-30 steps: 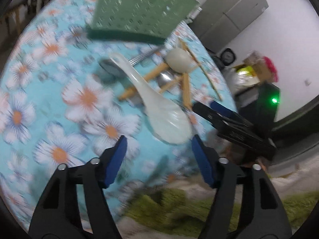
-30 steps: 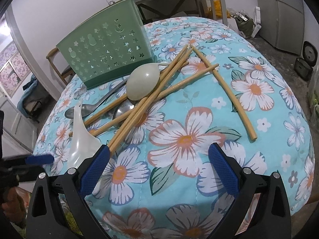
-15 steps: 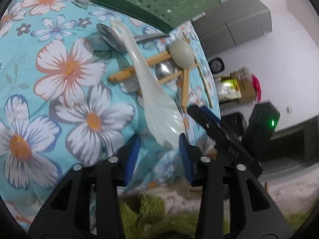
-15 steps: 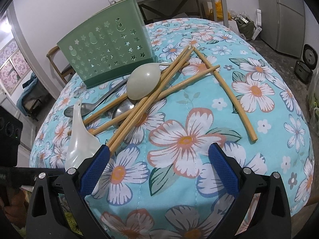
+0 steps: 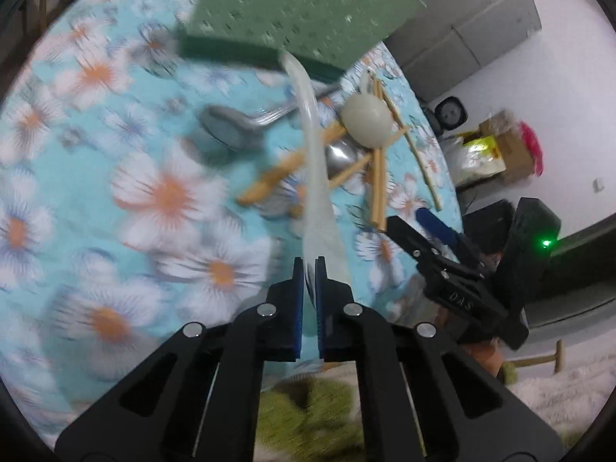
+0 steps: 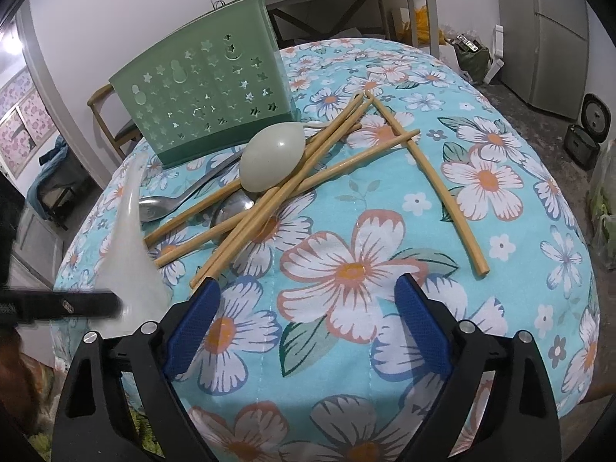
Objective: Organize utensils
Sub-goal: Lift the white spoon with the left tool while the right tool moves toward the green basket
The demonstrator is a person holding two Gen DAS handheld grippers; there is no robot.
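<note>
Since the earlier frame, left gripper (image 5: 309, 269) has clamped the white spoon (image 5: 321, 208); right gripper (image 6: 306, 296) is closing, empty. We count two metal spoons (image 6: 165, 204), six chopsticks (image 6: 427, 177), one green caddy (image 6: 204, 92).

Close, downward wrist views; shared tablecloth (image 6: 346, 269)

Chopsticks (image 6: 308, 177) lie crossed over spoons (image 6: 235, 208) before the caddy (image 6: 204, 96).

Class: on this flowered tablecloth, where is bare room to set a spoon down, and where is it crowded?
Free: the flowered tablecloth between the open right gripper and the lone bamboo chopstick. Crowded: the crossed chopsticks and spoons in front of the green perforated utensil basket.
</note>
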